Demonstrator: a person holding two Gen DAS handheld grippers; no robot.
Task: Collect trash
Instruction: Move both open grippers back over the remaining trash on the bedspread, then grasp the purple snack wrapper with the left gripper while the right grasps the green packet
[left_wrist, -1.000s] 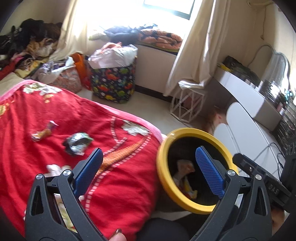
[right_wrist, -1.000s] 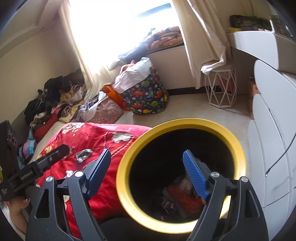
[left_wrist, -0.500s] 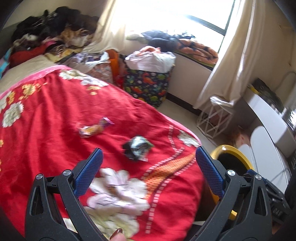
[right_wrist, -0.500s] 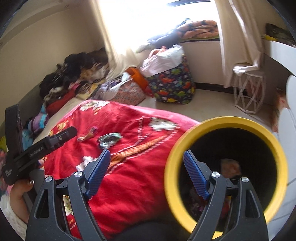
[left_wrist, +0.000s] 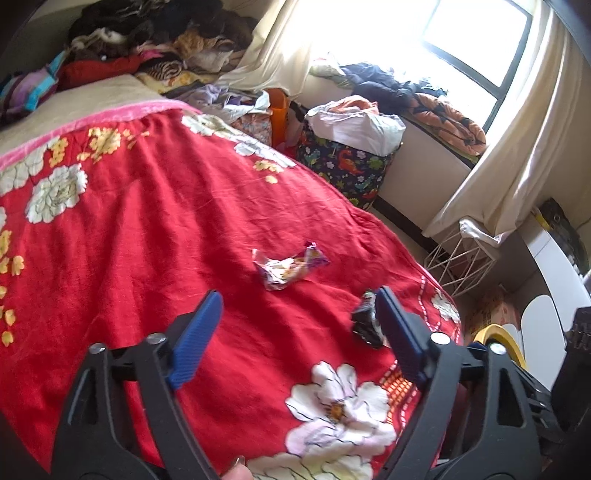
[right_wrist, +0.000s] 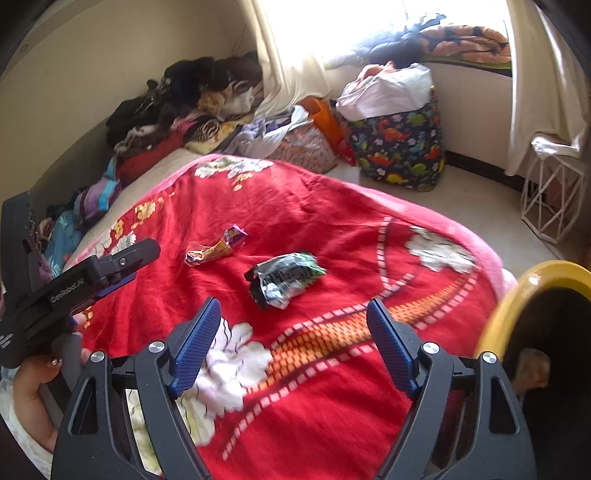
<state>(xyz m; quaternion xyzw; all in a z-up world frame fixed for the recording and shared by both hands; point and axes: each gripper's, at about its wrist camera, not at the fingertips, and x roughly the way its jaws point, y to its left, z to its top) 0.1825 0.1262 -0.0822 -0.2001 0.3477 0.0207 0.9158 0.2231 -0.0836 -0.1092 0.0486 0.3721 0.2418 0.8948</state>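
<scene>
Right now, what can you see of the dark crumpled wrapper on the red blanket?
The dark wrapper is a crumpled foil-like packet, black and silver with green at one edge, lying loose on the red blanket. Nothing grips or touches it. A purple and yellow wrapper lies apart from it, farther up the bed. In the left wrist view it is partly hidden behind one blue finger. The print is too crumpled to read.
</scene>
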